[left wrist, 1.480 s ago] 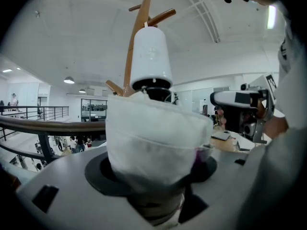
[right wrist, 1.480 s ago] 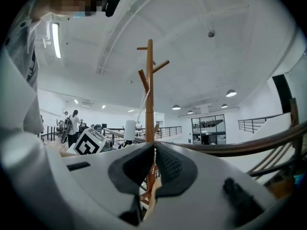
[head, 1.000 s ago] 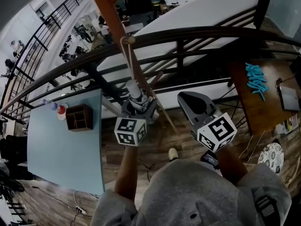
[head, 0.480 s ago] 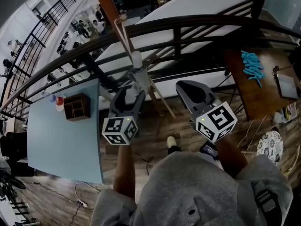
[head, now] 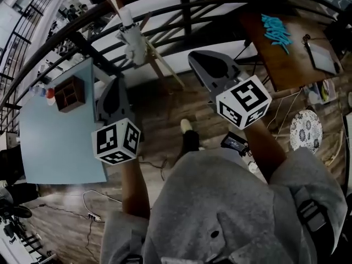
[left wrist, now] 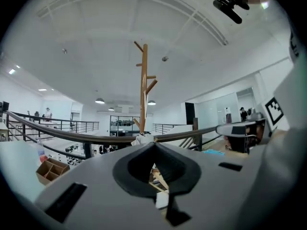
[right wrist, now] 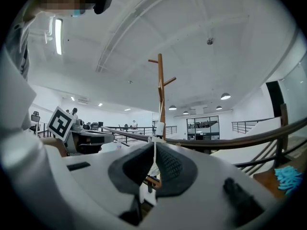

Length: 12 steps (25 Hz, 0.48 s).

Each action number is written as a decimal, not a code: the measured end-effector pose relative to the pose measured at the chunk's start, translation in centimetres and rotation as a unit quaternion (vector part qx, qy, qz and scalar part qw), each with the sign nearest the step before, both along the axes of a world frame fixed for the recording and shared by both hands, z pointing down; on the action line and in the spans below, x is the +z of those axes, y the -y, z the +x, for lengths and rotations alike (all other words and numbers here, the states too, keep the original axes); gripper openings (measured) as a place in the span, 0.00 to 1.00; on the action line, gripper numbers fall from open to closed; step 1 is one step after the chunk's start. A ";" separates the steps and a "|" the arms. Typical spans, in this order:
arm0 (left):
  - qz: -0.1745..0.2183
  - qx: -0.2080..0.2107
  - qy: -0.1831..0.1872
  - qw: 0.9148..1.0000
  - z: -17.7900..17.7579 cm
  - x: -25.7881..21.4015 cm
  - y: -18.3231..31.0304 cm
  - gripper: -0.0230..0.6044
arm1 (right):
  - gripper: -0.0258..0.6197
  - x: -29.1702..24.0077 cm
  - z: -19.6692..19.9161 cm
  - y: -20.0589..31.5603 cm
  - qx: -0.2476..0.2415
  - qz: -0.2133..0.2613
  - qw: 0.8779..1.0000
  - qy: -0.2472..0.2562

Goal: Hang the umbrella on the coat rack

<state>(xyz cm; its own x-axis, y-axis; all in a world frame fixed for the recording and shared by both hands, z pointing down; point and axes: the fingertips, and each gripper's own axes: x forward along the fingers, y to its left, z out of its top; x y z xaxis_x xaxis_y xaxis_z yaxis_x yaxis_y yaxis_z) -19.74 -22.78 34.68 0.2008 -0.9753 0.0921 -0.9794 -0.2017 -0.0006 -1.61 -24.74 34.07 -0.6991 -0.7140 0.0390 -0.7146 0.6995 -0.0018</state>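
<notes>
The umbrella (head: 132, 37) hung on the coat rack (left wrist: 144, 80), at the far left, apart from both grippers. Our left gripper (head: 114, 87) had just closed on nothing; our right gripper (head: 204, 62) was shut, empty. Hanging looked done; next we needed only to draw clear.

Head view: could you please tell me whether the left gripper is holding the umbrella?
No, the left gripper is shut and empty, apart from the umbrella on the coat rack.

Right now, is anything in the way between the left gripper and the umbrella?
Nothing visible does. The left gripper, its jaws just closed on nothing, points toward the white umbrella at the wooden coat rack.
</notes>
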 end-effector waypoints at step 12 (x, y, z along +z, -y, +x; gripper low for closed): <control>0.007 0.005 0.004 1.000 0.2 -1.8 -8.8 0.06 | 0.09 -0.3 -0.3 -7.2 0.007 -0.004 1.000 -0.007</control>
<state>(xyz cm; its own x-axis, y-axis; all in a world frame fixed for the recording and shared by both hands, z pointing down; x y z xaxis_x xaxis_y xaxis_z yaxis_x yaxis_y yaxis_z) -19.58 -14.00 32.88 0.2100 -0.9744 0.0798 -0.9773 -0.2116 -0.0117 -1.92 -17.55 33.78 -0.6881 -0.7235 0.0548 -0.7245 0.6892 0.0018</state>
